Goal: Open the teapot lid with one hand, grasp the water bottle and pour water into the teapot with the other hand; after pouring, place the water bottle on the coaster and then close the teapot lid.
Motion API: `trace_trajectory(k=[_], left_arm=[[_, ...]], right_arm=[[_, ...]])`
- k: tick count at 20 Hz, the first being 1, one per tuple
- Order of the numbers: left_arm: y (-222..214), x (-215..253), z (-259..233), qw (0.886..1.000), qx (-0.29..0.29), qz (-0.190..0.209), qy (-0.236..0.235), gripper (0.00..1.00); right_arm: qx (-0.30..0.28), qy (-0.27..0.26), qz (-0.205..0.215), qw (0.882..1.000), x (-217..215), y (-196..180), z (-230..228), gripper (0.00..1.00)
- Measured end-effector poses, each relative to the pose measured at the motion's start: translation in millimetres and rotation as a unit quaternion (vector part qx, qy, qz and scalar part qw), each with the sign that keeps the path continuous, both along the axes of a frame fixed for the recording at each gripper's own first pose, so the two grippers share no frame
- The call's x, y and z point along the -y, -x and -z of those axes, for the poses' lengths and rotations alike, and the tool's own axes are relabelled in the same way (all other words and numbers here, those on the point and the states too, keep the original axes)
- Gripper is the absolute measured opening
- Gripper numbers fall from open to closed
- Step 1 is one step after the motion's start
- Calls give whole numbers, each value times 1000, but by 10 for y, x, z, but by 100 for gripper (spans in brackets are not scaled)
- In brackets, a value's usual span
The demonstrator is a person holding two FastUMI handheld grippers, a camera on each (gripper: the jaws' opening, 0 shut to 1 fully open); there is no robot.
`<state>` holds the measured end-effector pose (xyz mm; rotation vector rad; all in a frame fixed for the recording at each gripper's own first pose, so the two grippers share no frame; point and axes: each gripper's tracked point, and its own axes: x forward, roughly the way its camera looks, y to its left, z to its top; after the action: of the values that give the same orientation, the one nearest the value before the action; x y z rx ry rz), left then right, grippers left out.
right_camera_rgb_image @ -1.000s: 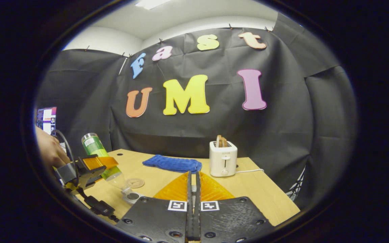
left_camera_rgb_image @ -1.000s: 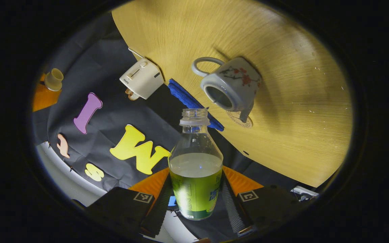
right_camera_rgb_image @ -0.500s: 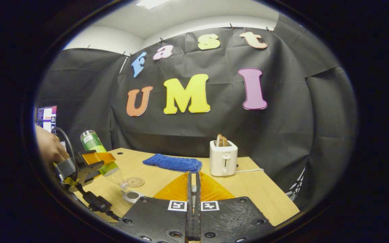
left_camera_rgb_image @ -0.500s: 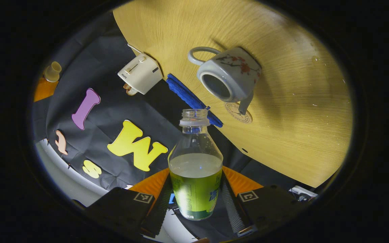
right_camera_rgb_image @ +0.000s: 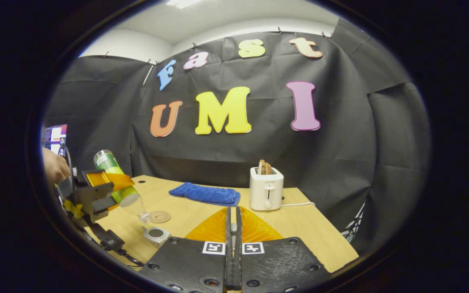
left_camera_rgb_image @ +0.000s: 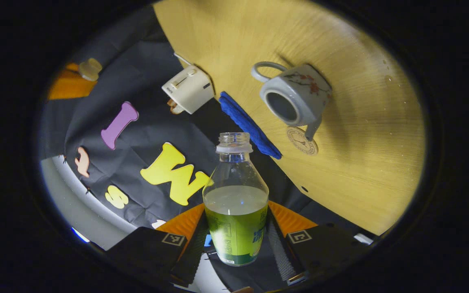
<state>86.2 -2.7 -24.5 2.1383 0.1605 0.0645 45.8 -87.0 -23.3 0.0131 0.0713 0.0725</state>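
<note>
Between the fingers of the left gripper (left_camera_rgb_image: 236, 240), at six o'clock in the left gripper view, the bottle (left_camera_rgb_image: 235, 203) is clamped by its labelled body, uncapped, about half full. Over the last second the teapot (left_camera_rgb_image: 295, 97) has drifted from just above the bottle's mouth out toward one o'clock, so the mouth now points at the blue cloth (left_camera_rgb_image: 248, 126) rather than the pot's opening. That suggests pouring is finished and the bottle is backing off toward the coaster (left_camera_rgb_image: 302, 140), which lies at the pot's spout.

From the right gripper view, the bottle (right_camera_rgb_image: 114, 185) is tilted neck-down at nine o'clock, apart from the open pot (right_camera_rgb_image: 156, 234) on the table (right_camera_rgb_image: 299, 228), with a hand (right_camera_rgb_image: 53, 169) behind. The right gripper (right_camera_rgb_image: 233, 252) has its fingers pressed nearly together. A small knob between them is probably the lid, though this cannot be told for sure. A toaster (right_camera_rgb_image: 266, 191) stands at the far edge.
</note>
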Motion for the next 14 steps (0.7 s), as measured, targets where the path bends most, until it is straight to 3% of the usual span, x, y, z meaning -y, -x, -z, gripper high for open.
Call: trace_trajectory(k=[1,3,6,8,10,13,14], left_arm=[[-18,-23,-8,998,-1,4,57,76],[-66,-87,43,984,-10,2,177,76],[-90,-154,-114,951,9,3,309,76],[-119,-251,-264,919,39,3,392,76],[-178,-324,-403,874,70,6,481,76],[-265,-430,-499,785,122,8,608,76],[-319,-477,-484,750,134,5,648,76]], right_arm=[[4,1,2,1000,16,13,-46,0],[11,6,14,1000,107,20,-82,0],[8,-2,18,1000,120,55,-92,0],[11,4,24,1000,137,68,-110,0],[12,6,19,1000,88,103,-119,0],[11,18,26,999,83,58,-87,0],[8,22,28,999,75,36,-60,0]])
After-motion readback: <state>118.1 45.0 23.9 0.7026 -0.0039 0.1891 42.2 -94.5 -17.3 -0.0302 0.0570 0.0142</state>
